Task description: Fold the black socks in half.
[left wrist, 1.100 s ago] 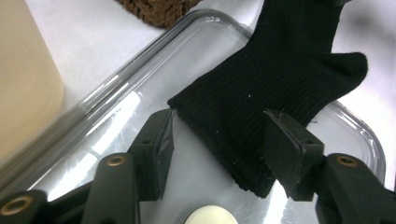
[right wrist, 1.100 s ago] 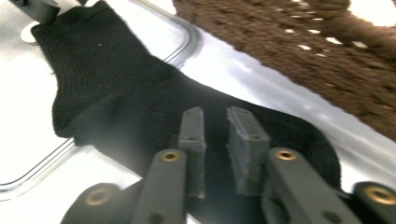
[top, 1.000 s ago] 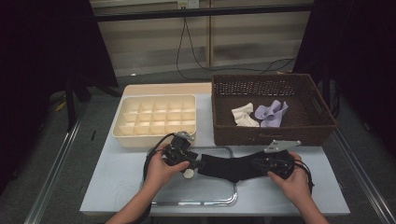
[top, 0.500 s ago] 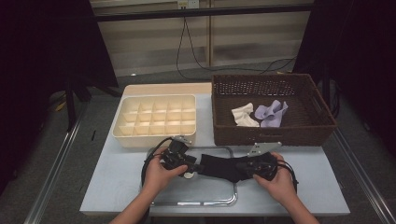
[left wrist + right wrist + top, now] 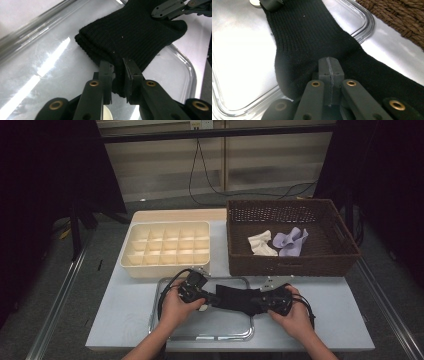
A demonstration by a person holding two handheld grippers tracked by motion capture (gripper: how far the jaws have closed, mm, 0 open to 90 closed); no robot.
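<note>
A black ribbed sock (image 5: 234,299) lies across a shiny metal tray (image 5: 200,336) near the table's front edge, held at both ends. My left gripper (image 5: 201,295) has just been closing its jaws; in the left gripper view they pinch the sock's near edge (image 5: 135,37) between the pads (image 5: 118,77). My right gripper (image 5: 266,303) is shut, its pads (image 5: 329,66) pressed together on the sock (image 5: 312,32) where it drapes over the tray's rim (image 5: 364,22). Each gripper view shows the other gripper at the sock's far end.
A cream box of small compartments (image 5: 167,247) stands behind the tray on the left. A brown wicker basket (image 5: 292,262) at the back right holds a white sock (image 5: 262,242) and a lavender sock (image 5: 291,240). Dark floor surrounds the table.
My right hand has moved left toward the left hand, so the sock between them is shorter and sits over the tray. The left hand has stayed put.
</note>
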